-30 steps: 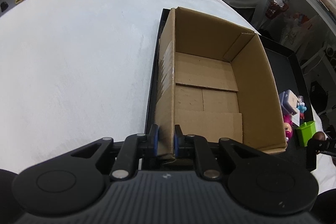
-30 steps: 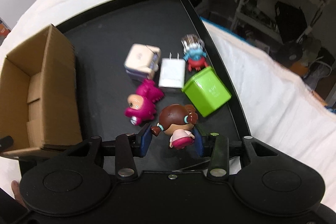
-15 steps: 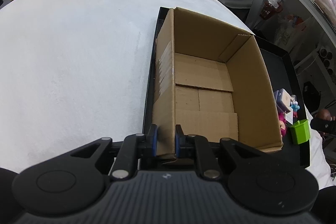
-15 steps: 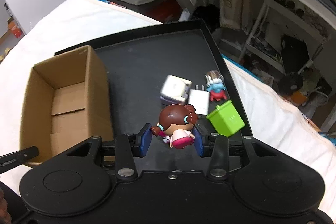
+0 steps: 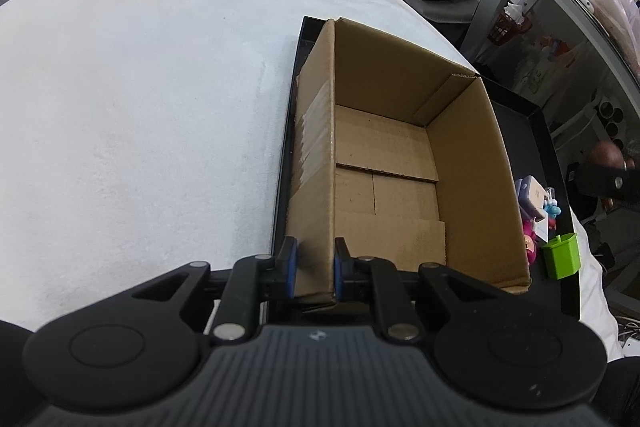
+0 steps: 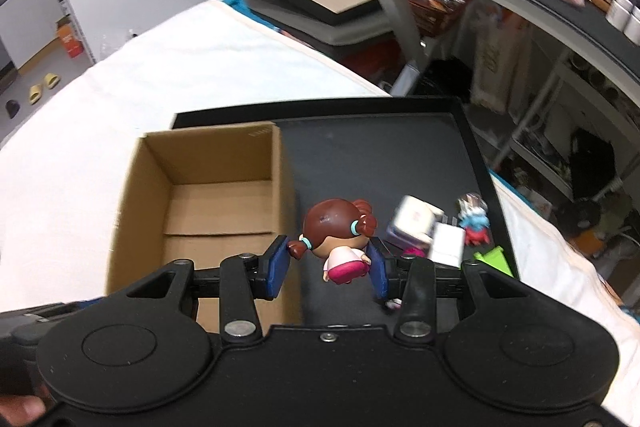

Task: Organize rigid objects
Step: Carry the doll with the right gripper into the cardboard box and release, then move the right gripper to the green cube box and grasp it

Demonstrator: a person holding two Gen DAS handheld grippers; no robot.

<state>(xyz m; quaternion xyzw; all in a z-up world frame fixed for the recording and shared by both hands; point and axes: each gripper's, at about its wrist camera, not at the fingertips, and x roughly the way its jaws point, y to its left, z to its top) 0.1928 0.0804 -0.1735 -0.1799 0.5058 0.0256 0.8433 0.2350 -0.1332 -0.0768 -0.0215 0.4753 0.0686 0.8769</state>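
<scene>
The left gripper (image 5: 313,269) is clamped on the near wall of the empty cardboard box (image 5: 384,163), which stands at the left end of the black tray (image 6: 384,155), steadying it. The right gripper (image 6: 328,265) pinches a brown-haired doll figurine (image 6: 336,235) by its pigtails and holds it above the tray floor, just right of the box's right wall. The step in hand looks like carrying the doll across into the box — the grip is narrow, on small protrusions, so a smooth sideways pass that clears the wall's top edge seems wise, with release low over the box floor. The rest wait near the tray's right edge: a white charger (image 6: 446,243), a pale case (image 6: 412,221), a green bin (image 6: 496,261), a blue-and-red figure (image 6: 474,219).
</scene>
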